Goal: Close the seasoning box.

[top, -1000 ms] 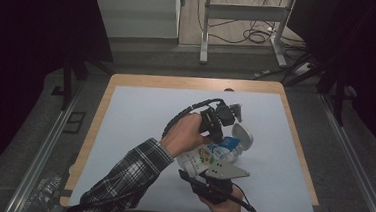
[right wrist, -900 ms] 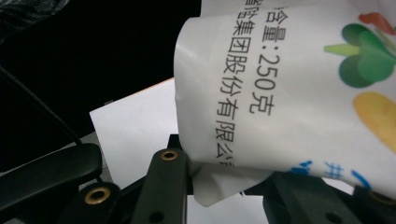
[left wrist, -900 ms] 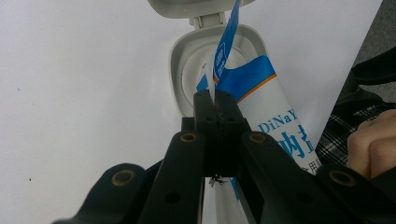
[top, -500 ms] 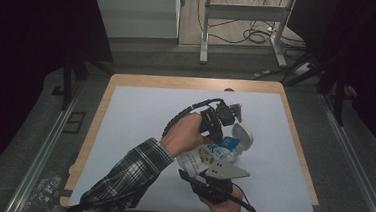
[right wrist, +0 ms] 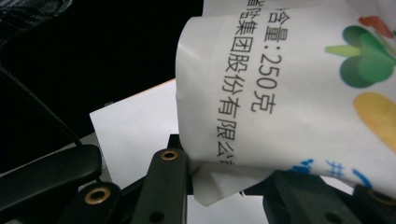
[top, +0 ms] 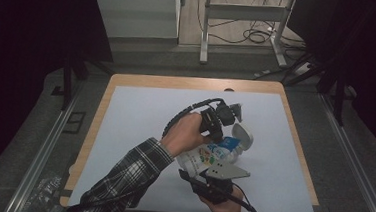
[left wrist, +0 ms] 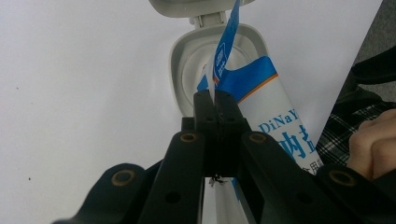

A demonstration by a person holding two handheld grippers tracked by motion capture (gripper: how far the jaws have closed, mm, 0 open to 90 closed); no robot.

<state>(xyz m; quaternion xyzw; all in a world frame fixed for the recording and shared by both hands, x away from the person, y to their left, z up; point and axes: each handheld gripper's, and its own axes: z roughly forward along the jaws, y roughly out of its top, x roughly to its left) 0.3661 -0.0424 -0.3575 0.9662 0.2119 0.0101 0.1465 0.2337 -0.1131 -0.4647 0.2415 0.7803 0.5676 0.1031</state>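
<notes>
The printed pouch (top: 211,156) lies on its side on the white desk (top: 134,132), spanning the gap between the two tools; its body is white with blue bands, coloured graphics and Chinese print. The left tool (left wrist: 215,103) is clenched on the thin blue-and-white flap (left wrist: 223,56) standing up from the pouch mouth; in the left gripper view the jaws meet with only that film between them. Just beyond its tips sits the pouch's grey cap fitment (left wrist: 187,65), lid (top: 241,135) swung open and hinged at the far side. The right tool (right wrist: 224,175) grasps the opposite, crimped bottom edge of the pouch (right wrist: 280,93), jaws partly apart with folded film pinched between them. Judgement: the step in hand appears to be working the flap at the spout while the bottom is anchored. To do it well, keep the right tool steady as a counter-hold, pull the flap along its own length rather than sideways so the film does not tear short, and keep the open mouth level or tilted up. Contents: cannot be seen; the spout interior shows pale, nothing discernible inside. The pouch body looks fairly full and rounded, so spillage through the open cap is the risk if it is squeezed or tipped. Elsewhere the desk surface near the tools carries nothing.
</notes>
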